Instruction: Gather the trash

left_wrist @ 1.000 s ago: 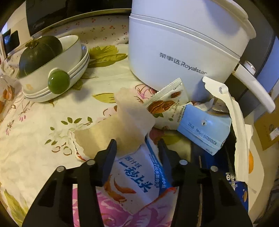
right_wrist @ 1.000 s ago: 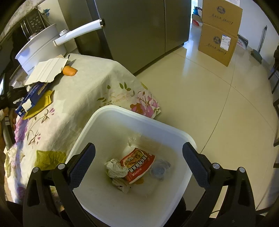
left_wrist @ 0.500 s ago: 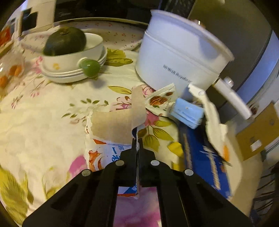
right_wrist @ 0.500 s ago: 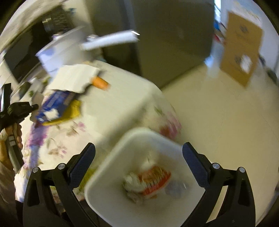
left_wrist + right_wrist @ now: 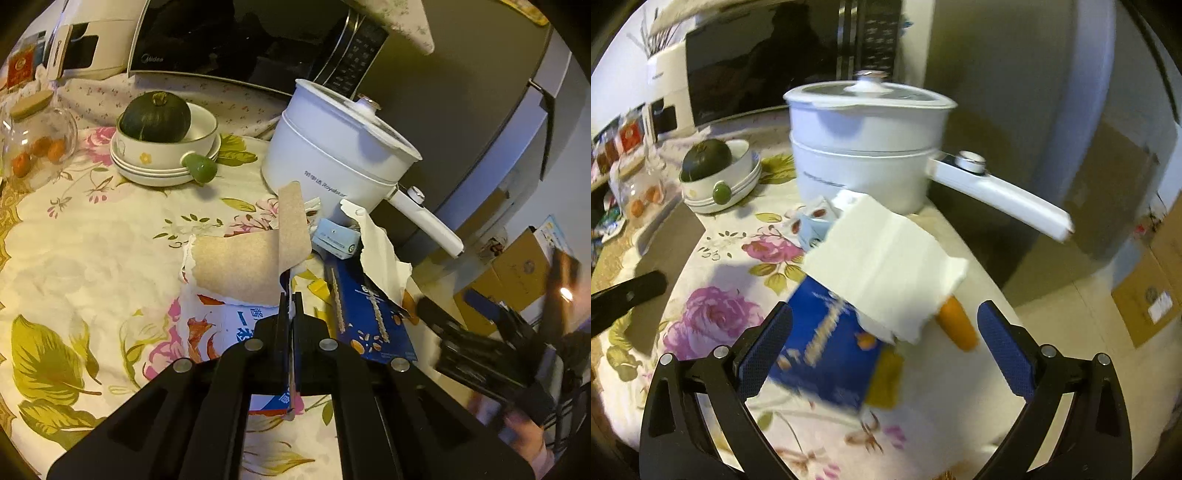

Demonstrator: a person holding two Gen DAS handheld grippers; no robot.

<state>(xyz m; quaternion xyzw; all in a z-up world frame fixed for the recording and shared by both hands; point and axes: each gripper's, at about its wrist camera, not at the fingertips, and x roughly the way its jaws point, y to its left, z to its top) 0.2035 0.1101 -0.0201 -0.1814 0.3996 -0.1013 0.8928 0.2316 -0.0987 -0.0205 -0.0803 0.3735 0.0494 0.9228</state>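
A: Since the left gripper (image 5: 291, 314) has its jaws pinched tight on the edge of the white snack wrapper (image 5: 236, 325), how do you reckon that thing handles?

B: Light and floppy, I'd judge, thin printed film that sags. It lies on the flowered tablecloth (image 5: 92, 251) with a torn brown card (image 5: 251, 258) resting on its far end, so the card may ride up or slide off. An edge pinch like this one suits it.

A: And the right gripper (image 5: 884, 343)?

B: Spread wide, holding nothing, hanging over the blue box (image 5: 827, 354) and the white folded paper (image 5: 886, 258) near the white pot (image 5: 864, 147). Paper is soft; take it by a free corner.

A: What differs from a second ago?

B: Then the left jaws stood open around the wrapper and the right looked down into a white bin; now the left is clamped and the right has swung back to the table
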